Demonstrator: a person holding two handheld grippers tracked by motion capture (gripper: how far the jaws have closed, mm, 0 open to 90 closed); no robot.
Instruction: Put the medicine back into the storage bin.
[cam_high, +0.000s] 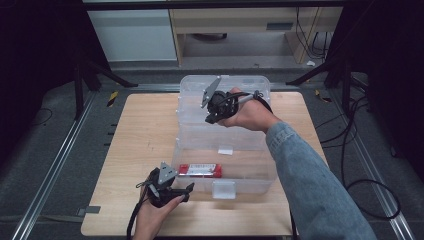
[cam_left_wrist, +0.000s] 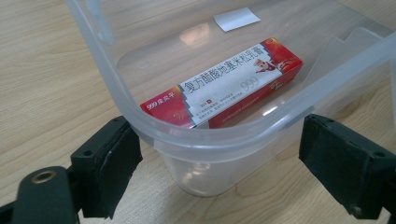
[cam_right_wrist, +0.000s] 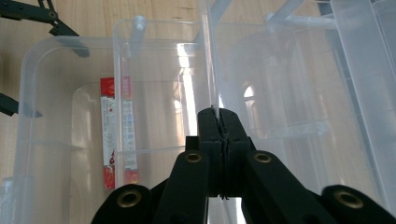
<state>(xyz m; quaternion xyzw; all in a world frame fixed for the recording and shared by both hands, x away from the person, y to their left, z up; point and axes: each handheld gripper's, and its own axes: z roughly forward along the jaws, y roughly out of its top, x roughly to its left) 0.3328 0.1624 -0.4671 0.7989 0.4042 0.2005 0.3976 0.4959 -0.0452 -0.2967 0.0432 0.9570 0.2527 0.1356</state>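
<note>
Where "999" shows, red-and-white carton (cam_left_wrist: 224, 88) inside clear box (cam_left_wrist: 98, 60)

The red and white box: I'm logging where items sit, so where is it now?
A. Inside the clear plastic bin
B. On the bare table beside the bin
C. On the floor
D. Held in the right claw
A: the red and white box lies flat on the bottom of the clear plastic bin.
</note>
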